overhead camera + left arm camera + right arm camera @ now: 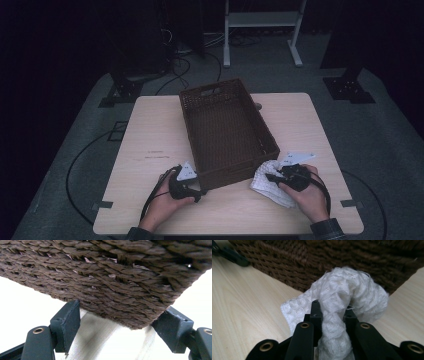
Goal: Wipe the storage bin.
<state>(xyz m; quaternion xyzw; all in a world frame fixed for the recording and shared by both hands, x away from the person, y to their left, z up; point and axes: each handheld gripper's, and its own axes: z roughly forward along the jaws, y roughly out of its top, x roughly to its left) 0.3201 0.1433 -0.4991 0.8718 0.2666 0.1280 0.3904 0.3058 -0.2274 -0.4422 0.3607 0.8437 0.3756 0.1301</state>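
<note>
Right gripper (274, 176) has its jaws pinched tight on the white cloth (267, 182), bunched fabric squeezed btwn them in the right gripper view, cloth (342, 297) bulging up over the tips. Cloth sits on the surface (150, 135) just off the near right corner of the brown wicker basket (225, 130), partly lifted, rest draped on the wood. Left gripper (200, 192) is at the basket's near left corner, jaws spread wide, one each side of that corner in the left gripper view, basket (112, 282) wall close against them, nothing clamped.
</note>
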